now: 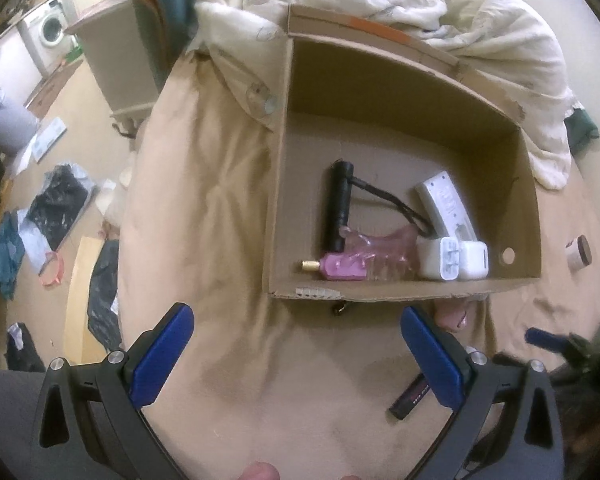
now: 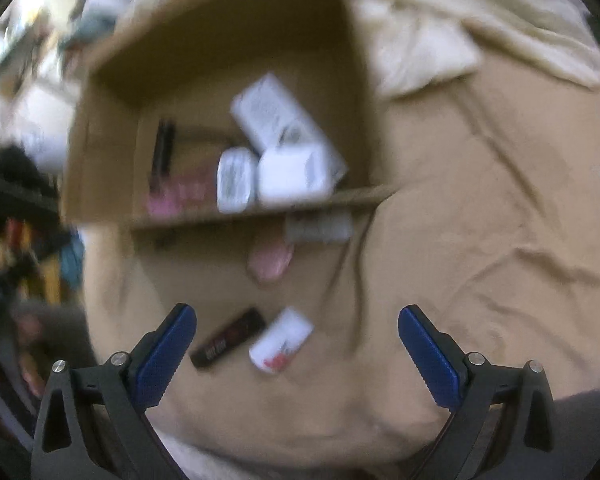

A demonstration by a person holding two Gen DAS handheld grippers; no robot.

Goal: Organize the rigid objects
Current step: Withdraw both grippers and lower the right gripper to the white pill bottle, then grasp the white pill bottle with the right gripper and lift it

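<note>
An open cardboard box (image 1: 400,80) lies on a beige bedsheet. It holds a black flashlight (image 1: 337,204), a pink bottle (image 1: 340,268), a white remote (image 1: 446,204) and two white chargers (image 1: 454,264). My left gripper (image 1: 296,354) is open and empty in front of the box. A black tube (image 1: 410,398) lies by its right finger. My right gripper (image 2: 296,354) is open and empty; its view is blurred. Ahead of it lie the black tube (image 2: 228,338), a small white container (image 2: 281,340) and a pink object (image 2: 270,262), with the box (image 2: 228,24) behind.
A crumpled cream duvet (image 1: 420,4) lies behind the box. A small round jar (image 1: 578,252) sits on the sheet at the right. The bed's left edge drops to a floor littered with clothes and bags (image 1: 60,200). A white item (image 2: 319,226) lies against the box front.
</note>
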